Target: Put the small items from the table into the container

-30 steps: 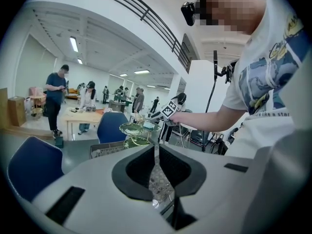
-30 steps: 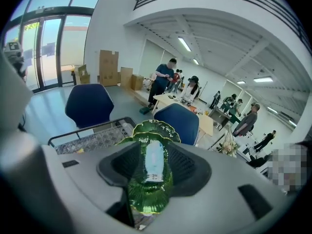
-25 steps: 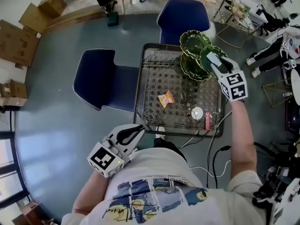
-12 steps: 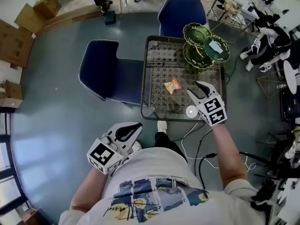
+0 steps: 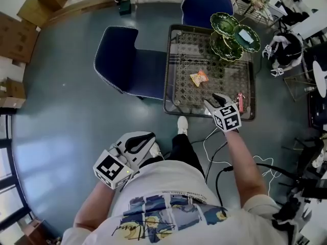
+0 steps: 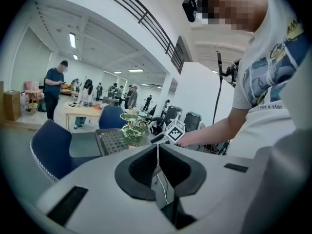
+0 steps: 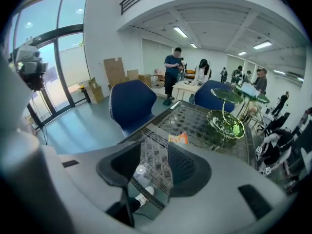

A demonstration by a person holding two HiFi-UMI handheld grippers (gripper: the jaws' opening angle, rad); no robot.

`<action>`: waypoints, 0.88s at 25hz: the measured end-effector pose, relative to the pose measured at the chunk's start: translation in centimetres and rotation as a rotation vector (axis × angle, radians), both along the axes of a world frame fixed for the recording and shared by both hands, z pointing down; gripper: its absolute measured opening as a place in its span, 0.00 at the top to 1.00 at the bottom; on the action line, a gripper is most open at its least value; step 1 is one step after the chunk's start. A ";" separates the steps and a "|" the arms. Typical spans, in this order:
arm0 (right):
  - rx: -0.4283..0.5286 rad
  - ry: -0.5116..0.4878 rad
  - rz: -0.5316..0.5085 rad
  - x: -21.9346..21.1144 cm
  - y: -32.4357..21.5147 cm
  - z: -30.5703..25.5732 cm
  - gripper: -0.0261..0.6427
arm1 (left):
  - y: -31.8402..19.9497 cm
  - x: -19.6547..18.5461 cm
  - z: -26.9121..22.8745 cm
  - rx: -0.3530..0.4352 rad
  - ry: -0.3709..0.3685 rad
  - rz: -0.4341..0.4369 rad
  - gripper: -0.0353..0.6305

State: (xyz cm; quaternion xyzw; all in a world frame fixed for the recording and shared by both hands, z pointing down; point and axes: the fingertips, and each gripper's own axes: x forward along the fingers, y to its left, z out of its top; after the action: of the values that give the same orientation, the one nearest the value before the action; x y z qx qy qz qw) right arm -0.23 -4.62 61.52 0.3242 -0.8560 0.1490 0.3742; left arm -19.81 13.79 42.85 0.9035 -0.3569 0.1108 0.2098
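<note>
- right tongs (image 5: pixel 214 101) hang low over the near edge of the glass tabletop (image 5: pixel 184 55), spread apart and pinching nothing
- in the right gripper view a small white disc (image 7: pixel 140 170) sits on the glass right in the gap between the two sides of the tongs (image 7: pixel 154 150), no contact as far as I can tell
- left tongs (image 5: pixel 145 141) are way back by the person's waist, off the tabletop. They're pressed together with just a thin slit showing (image 6: pixel 157 147), and empty
- orange snack packet (image 5: pixel 199 77) lies around the middle of the tabletop, apart from everything else
- a little red stick-shaped thing (image 5: pixel 240 102) lies near the front right corner, just beside the right tongs
- the green tiered dish stand (image 5: pixel 227 47) is at the far right corner, and one of its dishes has a pale packet (image 5: pixel 248 34) in it
- a blue chair (image 5: pixel 120 60) is parked at the tabletop's left side
</note>
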 end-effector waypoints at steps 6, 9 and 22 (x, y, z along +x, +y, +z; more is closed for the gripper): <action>-0.119 -0.057 0.108 1.1 -4.9 4.8 0.69 | -0.2 -1.1 -0.2 -0.009 -0.030 -0.059 0.93; -0.168 -0.080 0.135 1.3 -7.7 7.0 0.69 | -1.4 -0.9 -0.4 -0.027 -0.043 -0.102 0.93; -0.377 -0.187 0.174 1.1 -14.7 14.0 0.79 | -9.5 3.1 -0.5 -0.070 -0.064 -0.202 0.93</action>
State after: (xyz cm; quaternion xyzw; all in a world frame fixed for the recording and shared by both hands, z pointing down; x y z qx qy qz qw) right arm 0.83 -19.28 75.50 0.3062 -0.8126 0.3675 0.3330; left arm -16.66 4.32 42.33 0.8511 -0.4486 0.1303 0.2398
